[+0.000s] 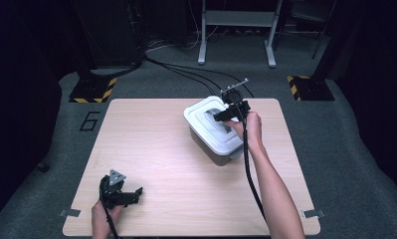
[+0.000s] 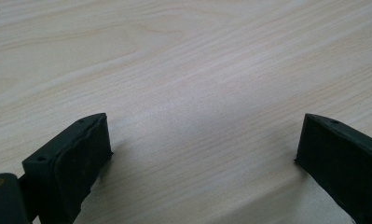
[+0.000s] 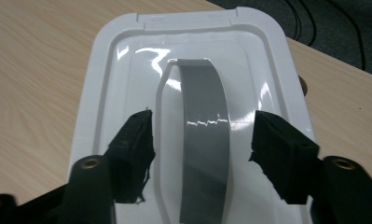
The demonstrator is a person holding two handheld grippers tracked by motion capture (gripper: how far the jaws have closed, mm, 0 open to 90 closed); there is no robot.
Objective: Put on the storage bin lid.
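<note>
Right gripper (image 3: 200, 140) agape astride handle (image 3: 203, 116)

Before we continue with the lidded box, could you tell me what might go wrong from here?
The right tool stands open astride the grey handle, its pads not touching it; closing off-centre could slip off the glossy strap. Lifting by the handle might drag the white lid or the whole box.

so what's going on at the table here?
A person is working a lidded storage box with the right gripper. Its jaws stand open on either side of the grey handle on the white lid, not touching it. The left gripper rests open on the bare wooden table near the person's edge.
</note>
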